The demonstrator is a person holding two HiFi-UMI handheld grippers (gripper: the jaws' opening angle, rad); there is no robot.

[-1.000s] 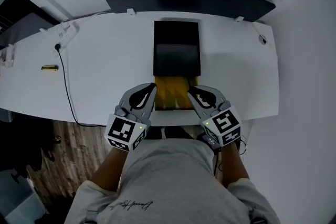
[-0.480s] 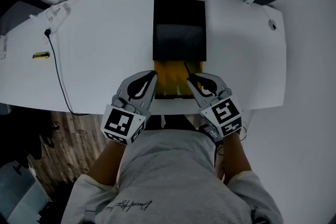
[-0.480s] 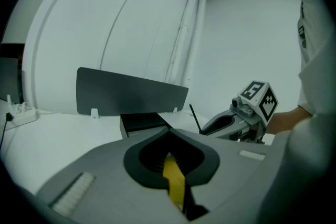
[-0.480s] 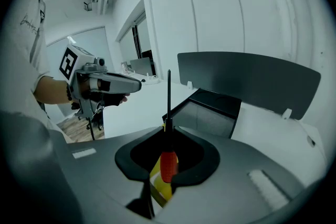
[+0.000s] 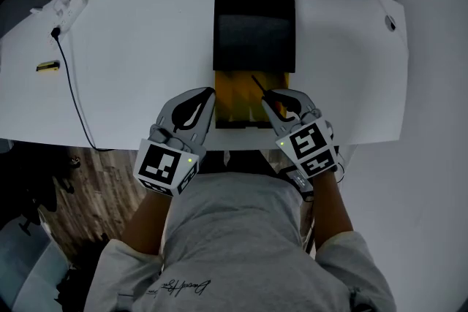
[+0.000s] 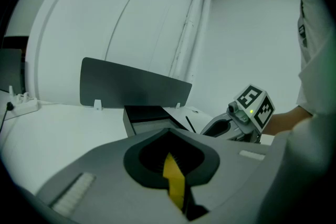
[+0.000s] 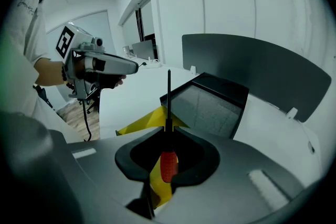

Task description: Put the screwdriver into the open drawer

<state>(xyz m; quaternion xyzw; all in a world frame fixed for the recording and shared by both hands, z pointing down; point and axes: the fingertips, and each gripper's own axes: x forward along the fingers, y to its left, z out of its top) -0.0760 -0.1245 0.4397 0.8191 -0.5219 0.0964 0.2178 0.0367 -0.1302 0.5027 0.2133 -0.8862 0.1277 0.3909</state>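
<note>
At drawer (image 5: pixel 235 95) front edge: right gripper (image 7: pixel 168 132) is clamping the screwdriver (image 7: pixel 168 105) by its red handle, with the shaft pointing out over the drawer's right half. Left gripper (image 6: pixel 169 132) is sitting closed and empty by the drawer's left front corner. I'm advising lowering until the shaft is lying flat inside before releasing. The tip is sitting close to the cabinet (image 5: pixel 254 25) behind the drawer, so I'm suggesting keeping clear.

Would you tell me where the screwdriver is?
The screwdriver is clamped in the right gripper, red handle between the jaws, shaft pointing toward the black cabinet over the yellow drawer.
</note>
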